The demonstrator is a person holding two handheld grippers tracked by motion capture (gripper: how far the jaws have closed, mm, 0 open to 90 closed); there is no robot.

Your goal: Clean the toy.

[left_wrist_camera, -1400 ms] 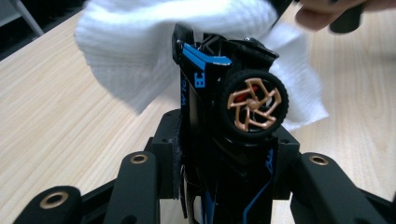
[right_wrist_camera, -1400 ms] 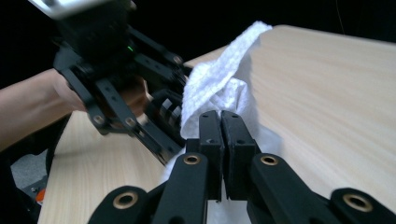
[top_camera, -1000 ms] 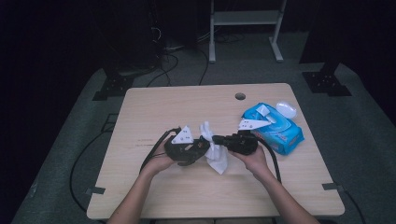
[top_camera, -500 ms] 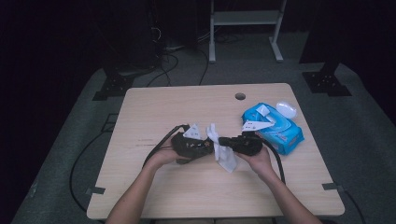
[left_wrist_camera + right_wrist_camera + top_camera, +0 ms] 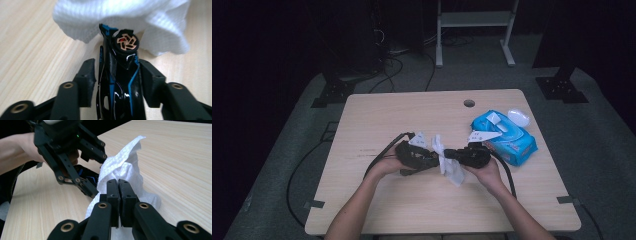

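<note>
While I hold both tools over middle of table (image 5: 377,210), left gripper (image 5: 117,72) has black-and-blue toy car (image 5: 120,82) between its pads — jaws just been opening; left pad stands off car, right pad close against it, contact I cannot tell. White wipe (image 5: 125,17) drapes over car nose. Right gripper (image 5: 118,185) pinched tight on same wipe (image 5: 122,167), fold caught between pads. Blue wipe pack (image 5: 504,135) lies at my right, well apart — flap open.
</note>
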